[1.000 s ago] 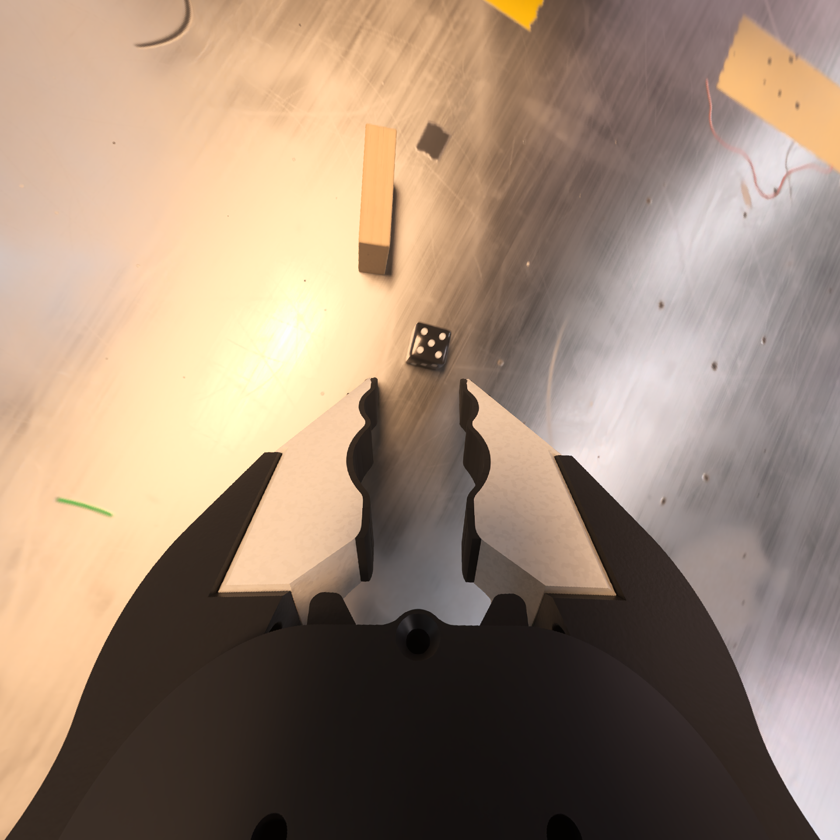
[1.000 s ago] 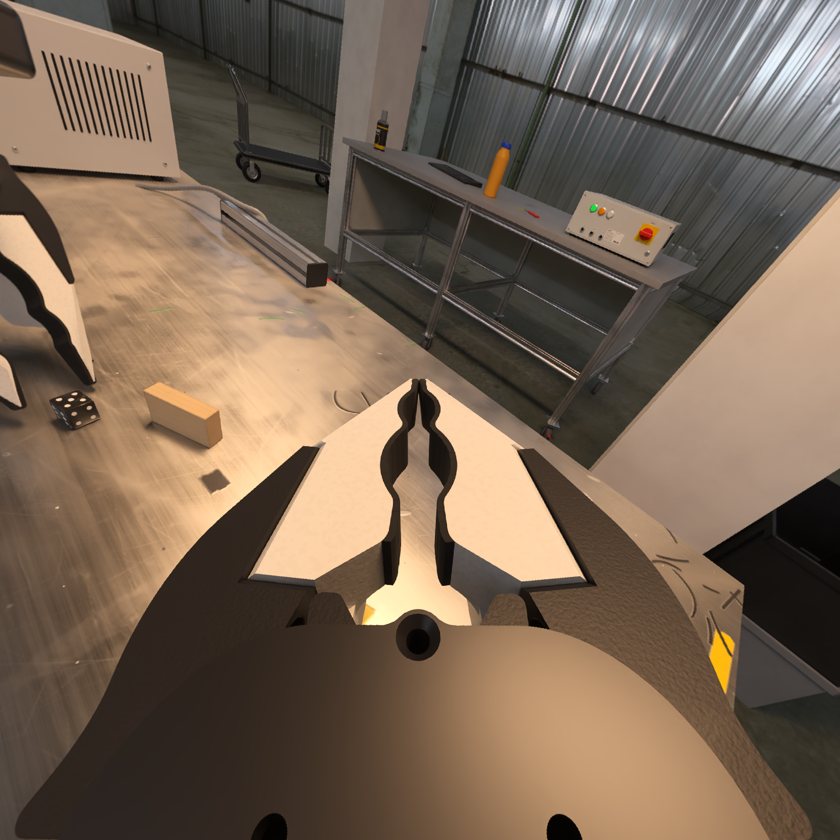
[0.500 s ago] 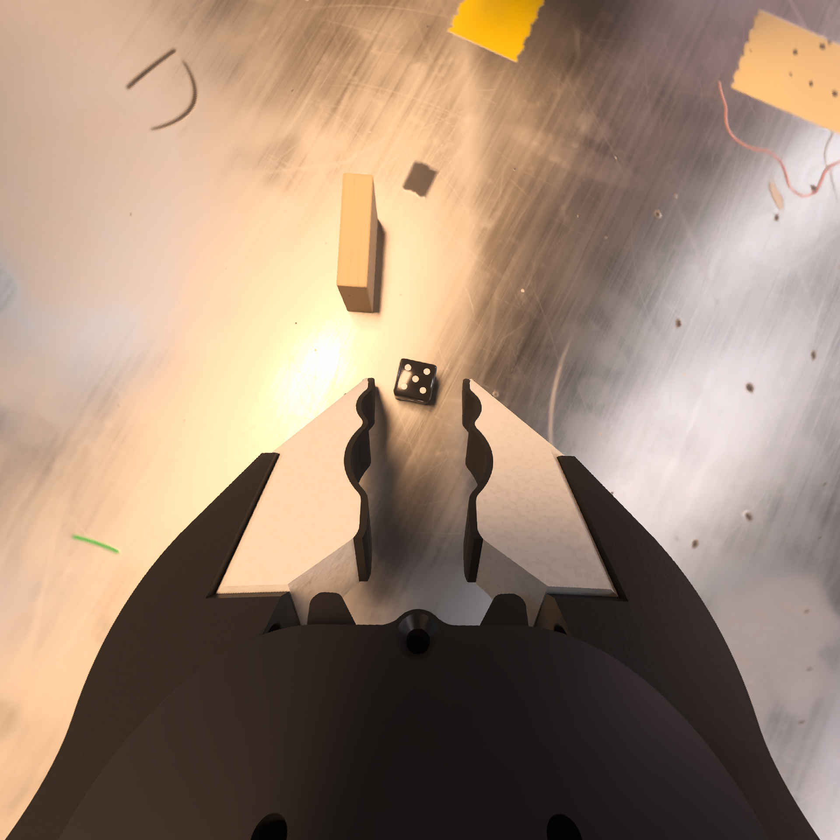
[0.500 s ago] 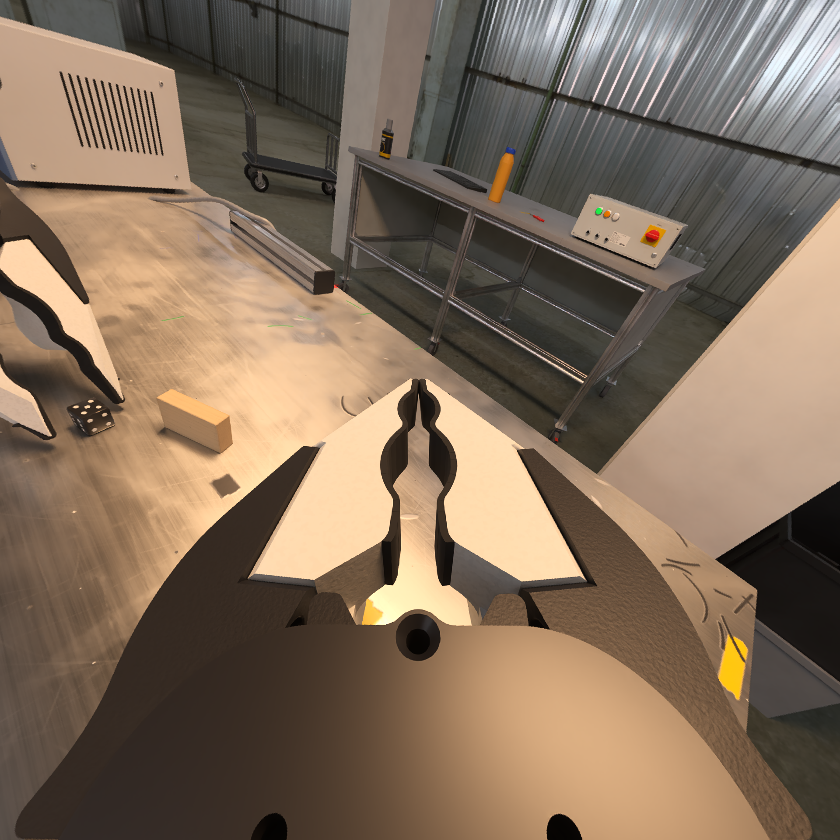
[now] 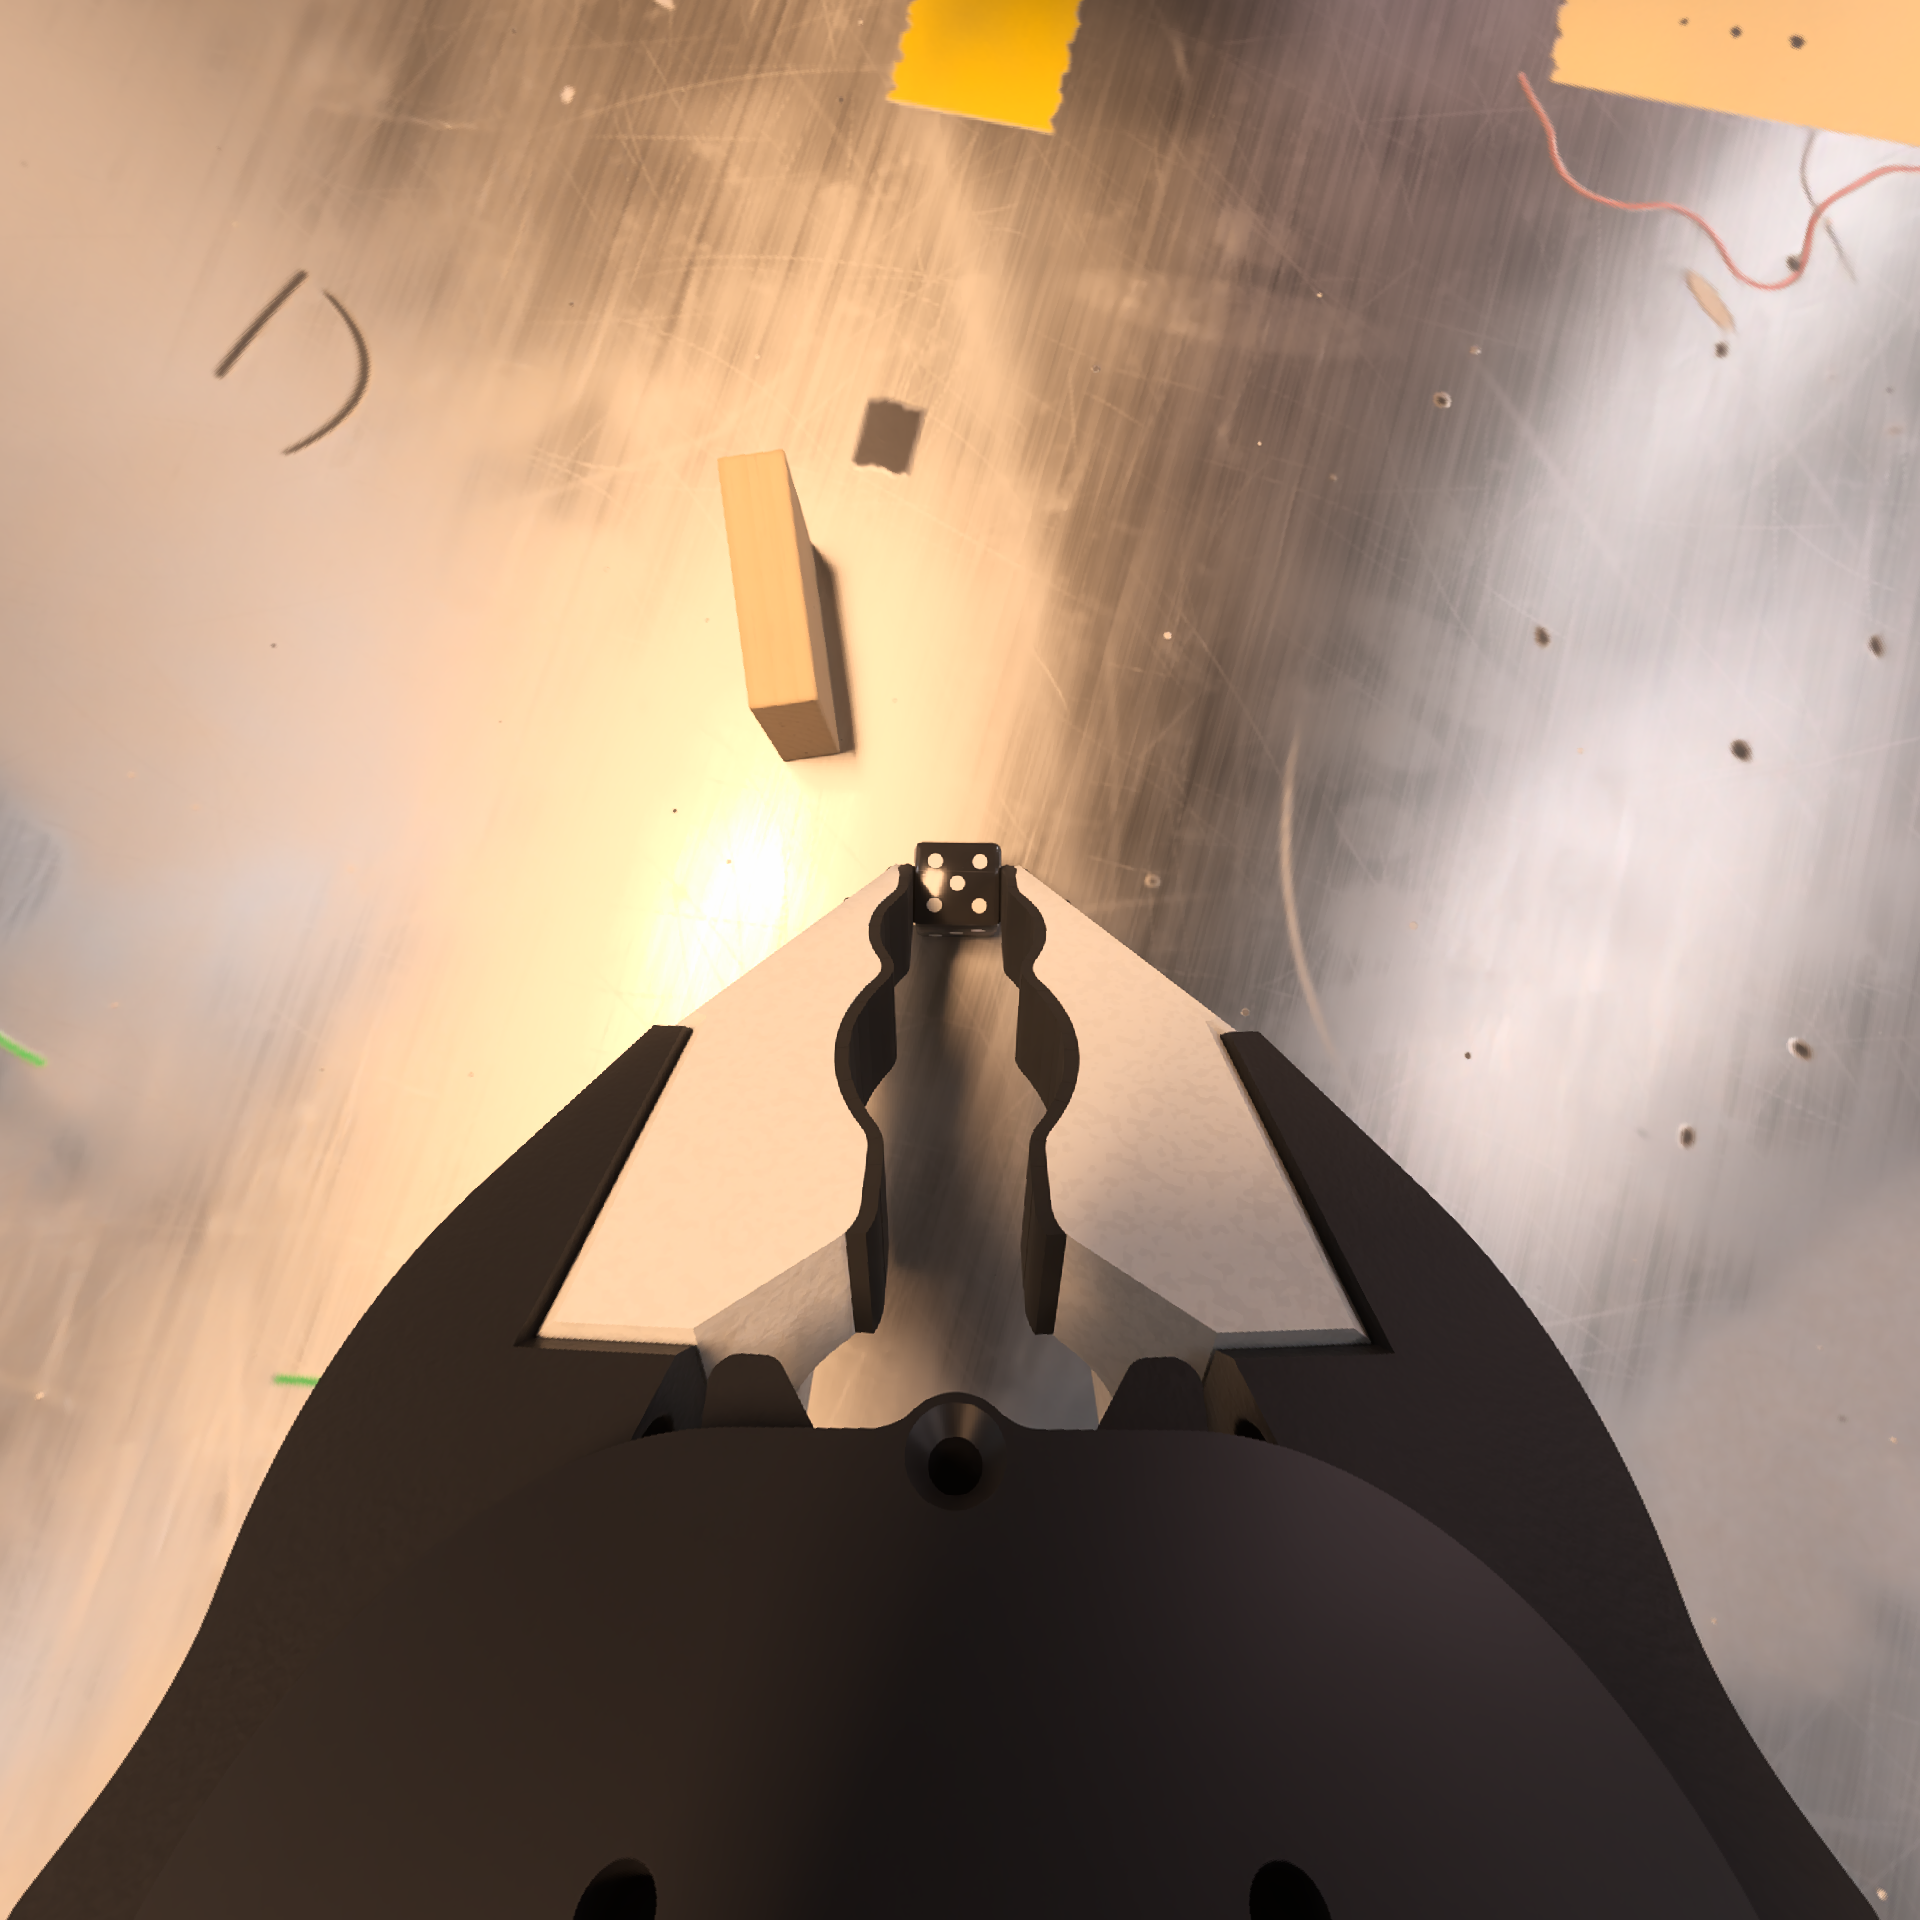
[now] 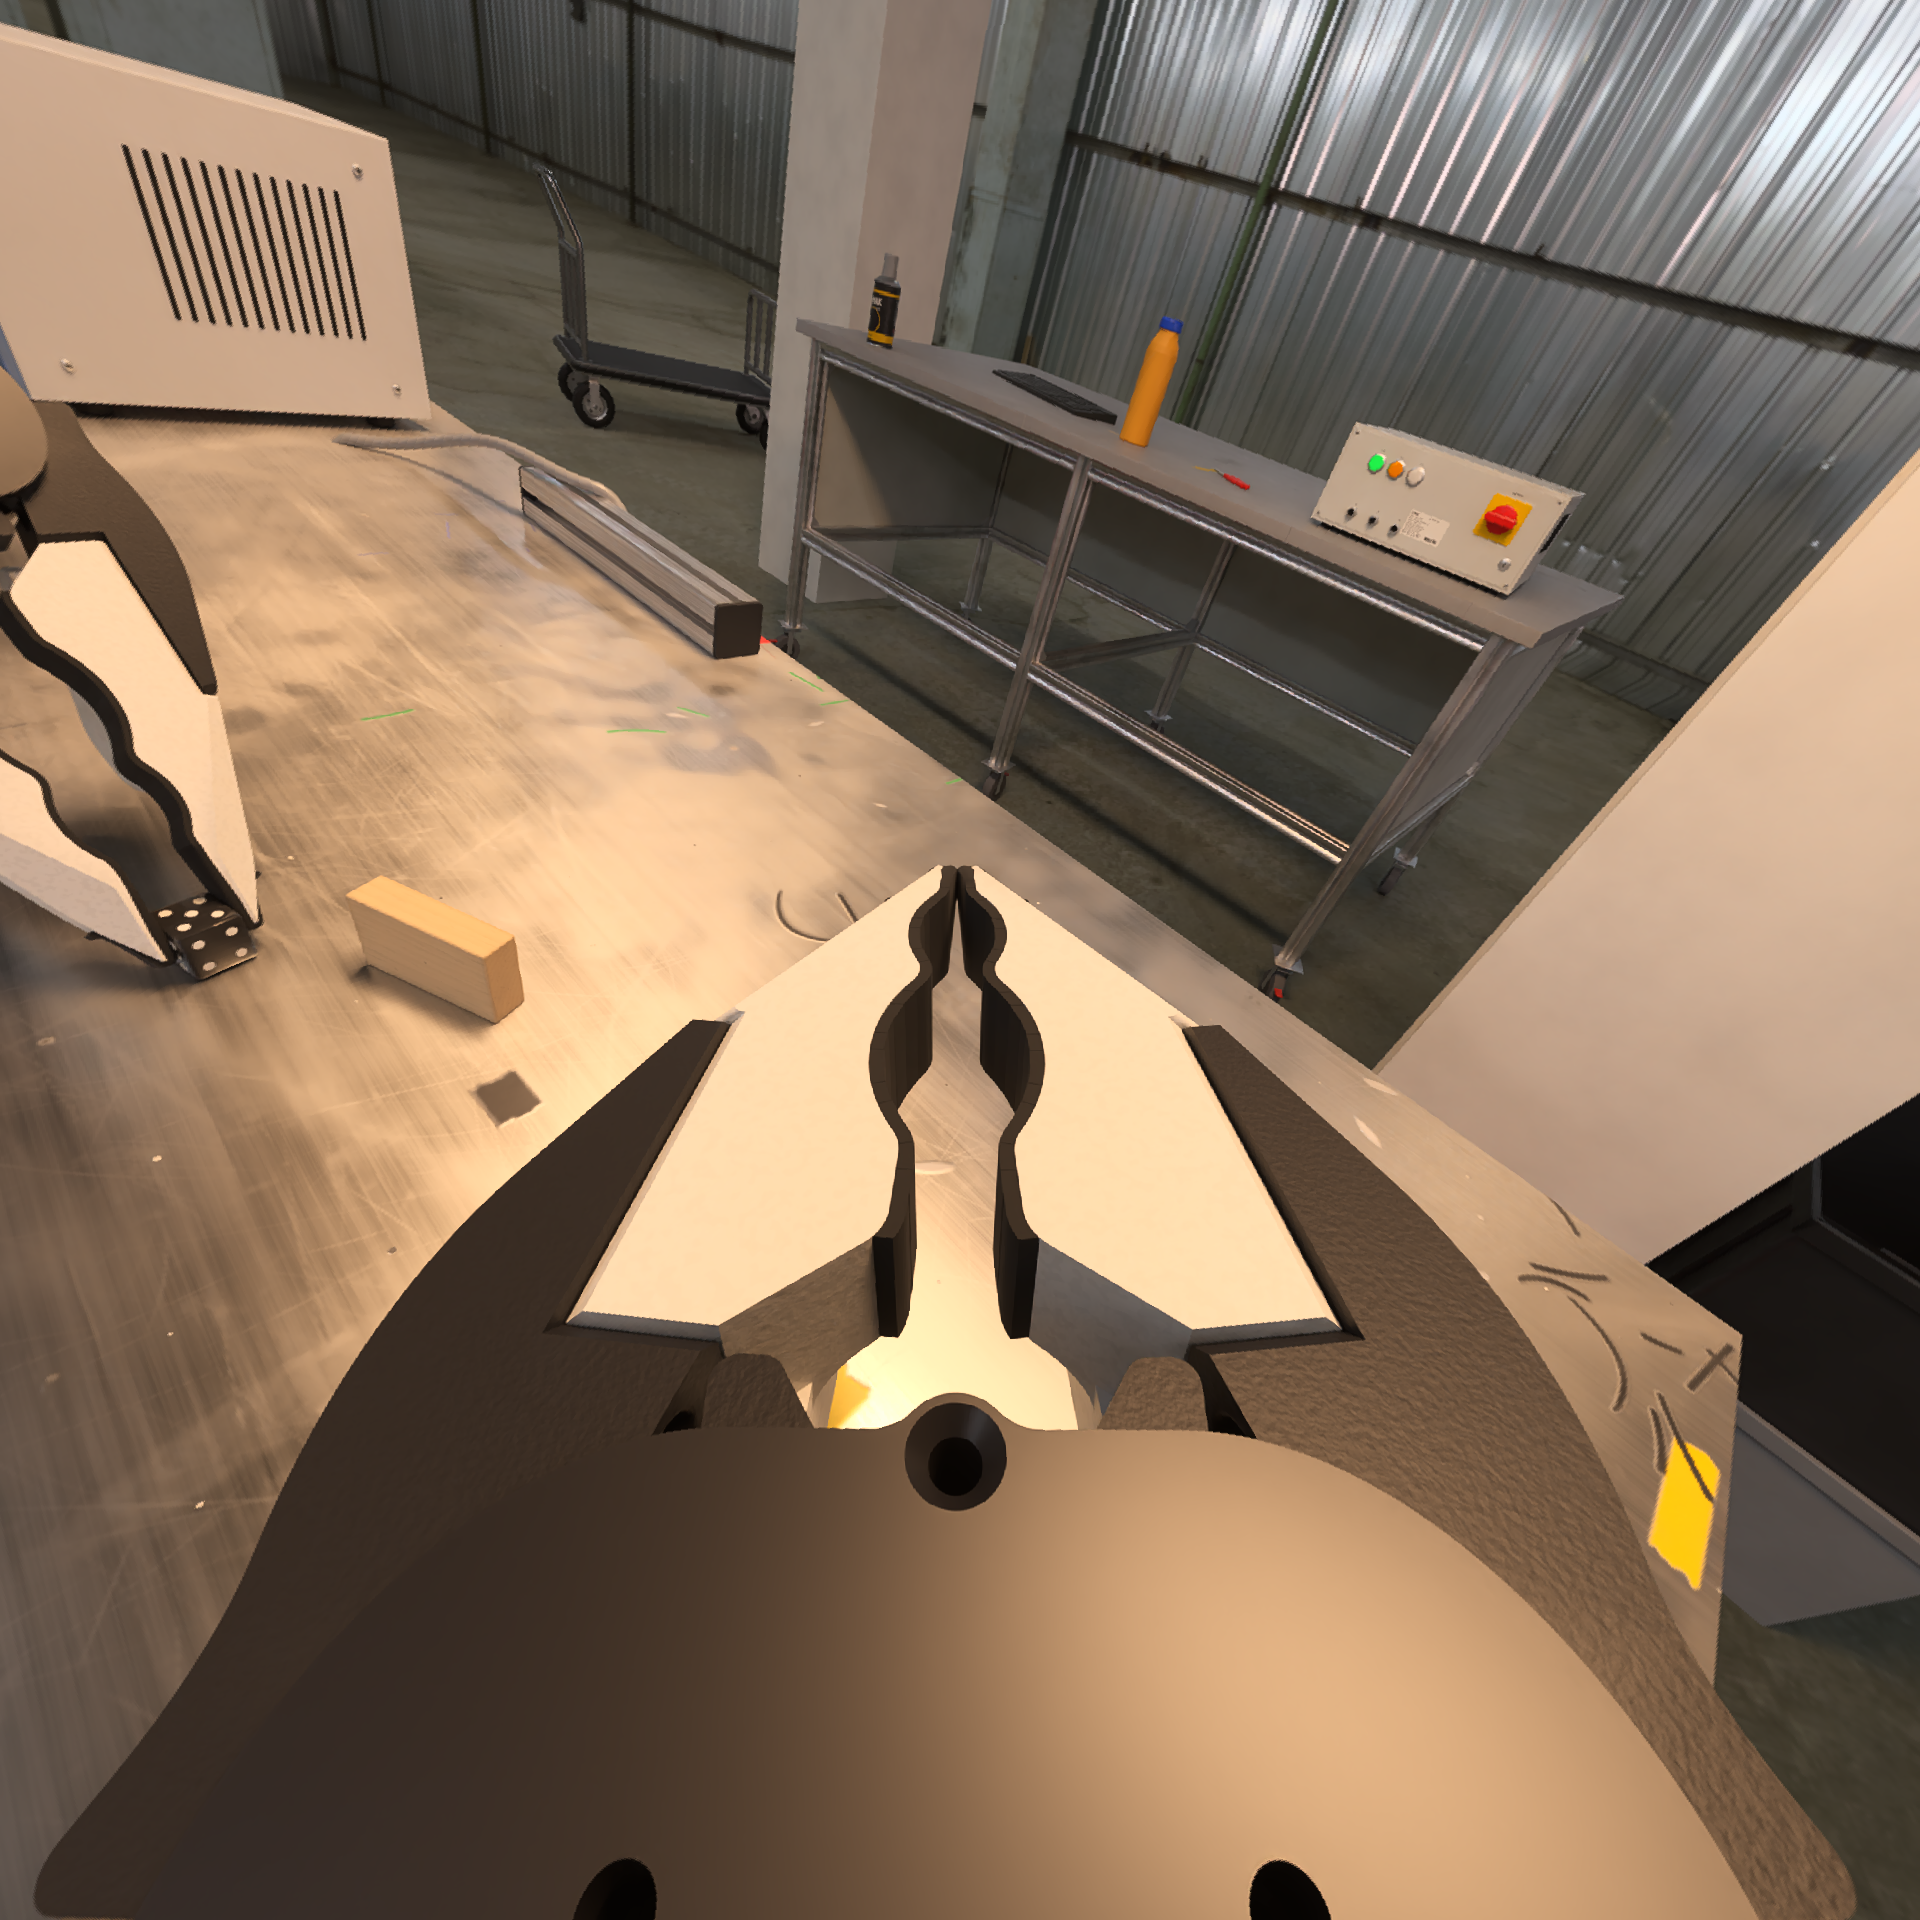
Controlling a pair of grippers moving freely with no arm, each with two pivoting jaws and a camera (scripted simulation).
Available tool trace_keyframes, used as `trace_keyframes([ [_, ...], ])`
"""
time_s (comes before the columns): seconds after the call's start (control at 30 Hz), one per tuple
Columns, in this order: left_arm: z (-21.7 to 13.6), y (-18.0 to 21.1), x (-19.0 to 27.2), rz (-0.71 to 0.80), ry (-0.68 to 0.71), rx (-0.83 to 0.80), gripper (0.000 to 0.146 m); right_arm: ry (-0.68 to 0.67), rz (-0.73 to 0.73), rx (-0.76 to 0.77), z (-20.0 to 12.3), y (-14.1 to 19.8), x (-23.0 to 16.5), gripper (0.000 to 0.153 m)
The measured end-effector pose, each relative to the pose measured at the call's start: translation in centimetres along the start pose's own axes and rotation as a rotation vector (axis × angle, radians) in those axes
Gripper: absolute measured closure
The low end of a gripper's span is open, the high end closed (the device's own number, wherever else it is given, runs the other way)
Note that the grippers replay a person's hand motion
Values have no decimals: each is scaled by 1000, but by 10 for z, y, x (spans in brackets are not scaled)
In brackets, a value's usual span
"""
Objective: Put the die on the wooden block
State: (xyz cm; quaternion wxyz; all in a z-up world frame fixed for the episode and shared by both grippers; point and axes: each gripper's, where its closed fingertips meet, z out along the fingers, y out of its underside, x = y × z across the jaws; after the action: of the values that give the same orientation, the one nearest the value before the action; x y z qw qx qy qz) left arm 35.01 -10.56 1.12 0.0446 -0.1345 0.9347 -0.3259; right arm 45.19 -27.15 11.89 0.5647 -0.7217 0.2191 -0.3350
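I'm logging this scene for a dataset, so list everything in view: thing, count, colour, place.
die: 1, black with white pips, on the worktable between the left gripper's fingertips
wooden block: 1, pale wood, lying flat just beyond the die
worktable: 1, scratched grey metal
tape piece: 1, yellow, far table area
aluminium rail: 1, silver, on the table's far edge
vented cabinet: 1, cream, far left
side bench: 1, steel, across the aisle
bottle: 1, orange, on the bench
control box: 1, cream, on the bench
trolley: 1, grey, behind
left gripper: 1, black and white, closed on the die
right gripper: 1, shut, empty
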Motion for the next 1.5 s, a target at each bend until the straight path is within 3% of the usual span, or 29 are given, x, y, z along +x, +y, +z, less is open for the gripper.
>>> trace_keyframes([
  [0.23, -13, -40, -17, -54, -77, 139, 130, 0, 2, 3, 0, -1, 0, 153],
  [0.43, 1, -61, -38, -169, -120, 156, 130, 2, 6, 6, -1, -2, 1, 153],
  [0.6, 10, -60, -38, -232, -73, 141, 130, 2, 16, 6, -2, -1, 2, 153],
  [1.5, 13, -56, -35, -177, -50, 136, 130, -5, 34, -2, 0, 2, 2, 153],
])
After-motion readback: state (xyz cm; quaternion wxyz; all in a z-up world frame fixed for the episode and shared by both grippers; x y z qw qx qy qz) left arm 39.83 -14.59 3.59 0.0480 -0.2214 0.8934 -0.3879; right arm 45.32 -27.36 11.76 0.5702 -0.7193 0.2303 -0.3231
